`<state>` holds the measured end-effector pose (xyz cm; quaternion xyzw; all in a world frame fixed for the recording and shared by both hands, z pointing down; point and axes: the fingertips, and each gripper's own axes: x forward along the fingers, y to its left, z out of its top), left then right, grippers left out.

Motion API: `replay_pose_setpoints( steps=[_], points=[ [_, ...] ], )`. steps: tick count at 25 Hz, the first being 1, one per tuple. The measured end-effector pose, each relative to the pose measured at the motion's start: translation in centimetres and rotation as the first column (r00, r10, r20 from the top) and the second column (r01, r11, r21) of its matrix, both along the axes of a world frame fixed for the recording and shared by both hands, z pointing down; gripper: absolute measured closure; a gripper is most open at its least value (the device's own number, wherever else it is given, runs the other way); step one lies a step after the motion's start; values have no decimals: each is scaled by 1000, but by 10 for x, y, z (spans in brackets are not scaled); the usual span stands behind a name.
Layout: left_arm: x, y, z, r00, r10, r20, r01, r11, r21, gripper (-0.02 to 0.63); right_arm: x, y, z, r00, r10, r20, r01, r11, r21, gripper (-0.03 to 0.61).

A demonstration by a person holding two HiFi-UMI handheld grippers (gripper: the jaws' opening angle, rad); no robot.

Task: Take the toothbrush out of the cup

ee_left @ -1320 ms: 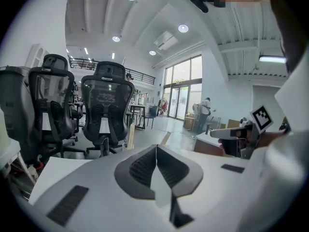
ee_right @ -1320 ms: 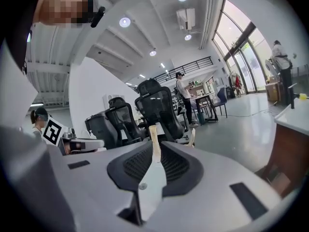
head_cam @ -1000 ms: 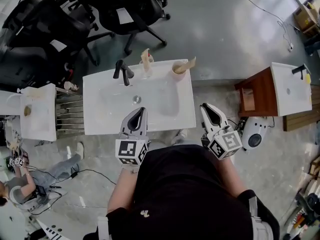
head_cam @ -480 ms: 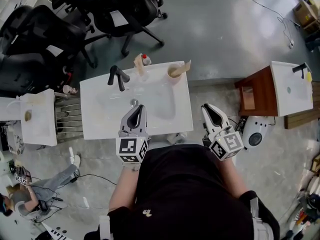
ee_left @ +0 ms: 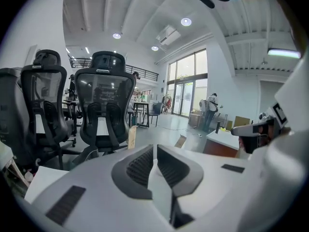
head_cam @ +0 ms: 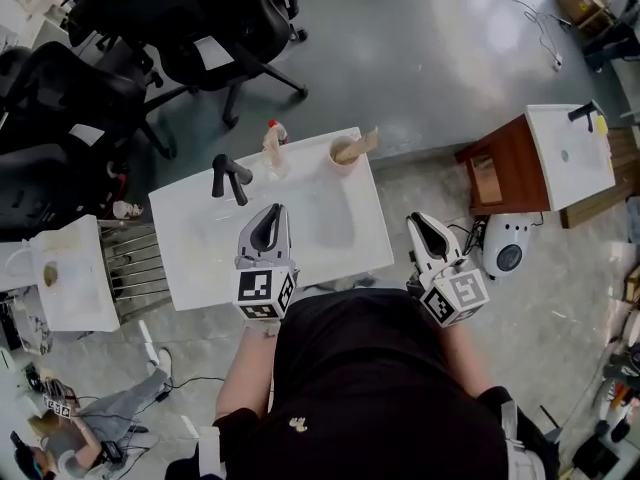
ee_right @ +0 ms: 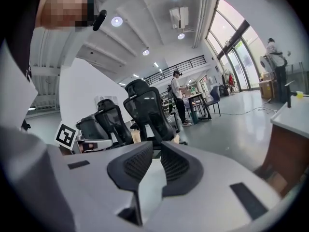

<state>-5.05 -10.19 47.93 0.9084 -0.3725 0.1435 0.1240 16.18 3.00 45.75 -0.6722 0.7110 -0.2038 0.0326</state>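
A pale cup [head_cam: 342,154] stands at the back right corner of the white sink [head_cam: 330,233]. A tan toothbrush [head_cam: 360,144] leans out of the cup to the right. My left gripper [head_cam: 277,211] is over the basin, short of the cup and to its left, shut with nothing in it. In the left gripper view the gripper [ee_left: 154,146] has its pads together, and the toothbrush's tip [ee_left: 181,140] shows just past them. My right gripper [head_cam: 414,220] hangs off the sink's right front edge, tips together and nothing held. In the right gripper view the gripper [ee_right: 157,145] points at the chairs.
A black faucet [head_cam: 228,176] and a clear holder with a tan stick [head_cam: 272,148] stand on the sink's back rim. Black office chairs [head_cam: 200,38] crowd behind. A second sink on a wooden stand [head_cam: 570,148] is at the right, another sink [head_cam: 65,273] at the left.
My left gripper has moved forward over the basin, closer to the cup. The right gripper has stayed beside the sink's front right corner. Both stayed shut.
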Motion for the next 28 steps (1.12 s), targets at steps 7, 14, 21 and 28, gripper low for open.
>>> replay_pose_setpoints(
  steps=[7,14,21,28],
  points=[
    [-2,-43,16,999,37,7,-37,999,-28,588,-3,0,-4,993,113,-45,-115,992,-42,511],
    [2,-74,32,999,43,-12,-43,998,-42,569,-6,21,-1,972,220,-84,-227,971,-79,511],
    [15,-103,48,998,54,-15,-54,997,-51,483,-5,42,0,938,324,-122,-337,934,-117,511],
    [23,-130,64,999,42,10,-42,998,-48,453,-7,61,0,903,404,-146,-423,895,-138,511]
  ],
)
